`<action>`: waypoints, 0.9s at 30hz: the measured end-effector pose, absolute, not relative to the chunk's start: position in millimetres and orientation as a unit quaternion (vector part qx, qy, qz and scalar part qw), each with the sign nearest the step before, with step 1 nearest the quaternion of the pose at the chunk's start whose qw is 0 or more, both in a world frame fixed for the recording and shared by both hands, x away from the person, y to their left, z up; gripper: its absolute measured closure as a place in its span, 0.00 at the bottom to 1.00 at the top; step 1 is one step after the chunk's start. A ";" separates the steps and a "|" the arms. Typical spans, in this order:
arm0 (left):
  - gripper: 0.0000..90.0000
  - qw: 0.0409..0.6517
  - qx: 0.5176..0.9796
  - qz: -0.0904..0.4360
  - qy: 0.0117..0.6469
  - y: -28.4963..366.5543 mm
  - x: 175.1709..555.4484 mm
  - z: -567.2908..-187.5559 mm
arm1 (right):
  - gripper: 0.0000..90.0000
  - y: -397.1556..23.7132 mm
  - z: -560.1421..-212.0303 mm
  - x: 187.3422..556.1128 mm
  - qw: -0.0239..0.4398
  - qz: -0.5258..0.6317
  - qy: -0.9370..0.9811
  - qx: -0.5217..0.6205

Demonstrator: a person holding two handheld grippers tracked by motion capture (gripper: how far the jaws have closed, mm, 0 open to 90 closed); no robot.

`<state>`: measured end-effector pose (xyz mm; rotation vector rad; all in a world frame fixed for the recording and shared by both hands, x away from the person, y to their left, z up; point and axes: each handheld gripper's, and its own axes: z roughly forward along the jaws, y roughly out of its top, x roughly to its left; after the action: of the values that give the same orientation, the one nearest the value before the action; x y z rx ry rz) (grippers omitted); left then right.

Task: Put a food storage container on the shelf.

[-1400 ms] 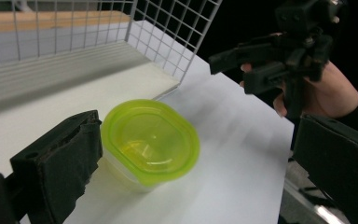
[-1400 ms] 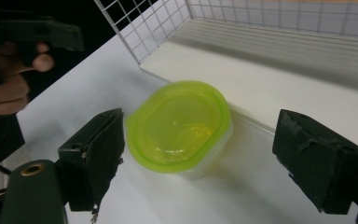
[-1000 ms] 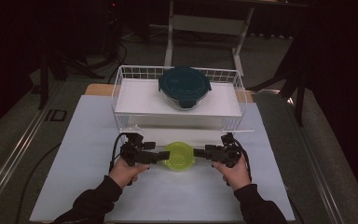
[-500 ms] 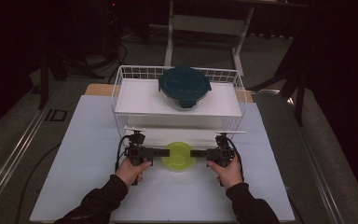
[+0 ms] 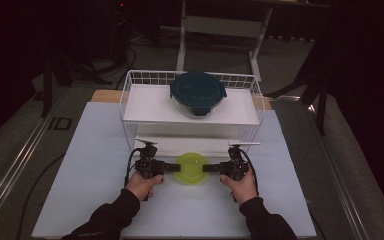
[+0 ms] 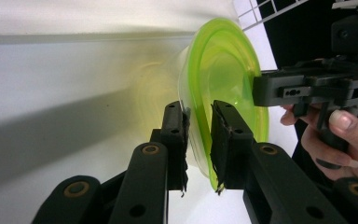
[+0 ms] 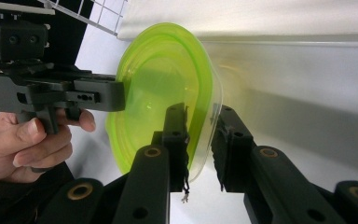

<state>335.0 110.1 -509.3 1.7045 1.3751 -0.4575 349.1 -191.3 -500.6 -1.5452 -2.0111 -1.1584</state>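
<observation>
Your left tongs (image 5: 168,167) and right tongs (image 5: 210,169), jaws just closing, pinch the green lid (image 5: 191,169) at lower centre; peel evenly.

No lettering, label, brand or number is legible anywhere. A dark mark (image 5: 60,123) lies on the grey floor strip left of the table and looks like two block characters, but it is too small and dim to read.

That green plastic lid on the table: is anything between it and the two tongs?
Nothing visible. The translucent green plastic lid has its rim already between the jaws of the left tongs and the right tongs, which have just been closing on opposite edges.
</observation>
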 end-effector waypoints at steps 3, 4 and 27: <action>0.85 0.435 0.688 -0.183 0.552 109.7 333.0 -507.6 | 0.85 -190.5 -498.8 346.8 0.172 -0.407 -0.714 -0.543; 0.85 0.434 0.689 -0.182 0.551 109.4 331.6 -506.4 | 0.86 -190.4 -498.4 345.5 0.170 -0.407 -0.714 -0.544; 0.90 0.429 0.712 -0.159 0.532 110.9 309.0 -475.3 | 0.90 -187.4 -473.6 321.9 0.148 -0.409 -0.729 -0.528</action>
<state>309.0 110.9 -475.3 1.7782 1.3267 -0.3972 321.9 -187.4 -473.6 -1.5189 -2.0962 -1.1766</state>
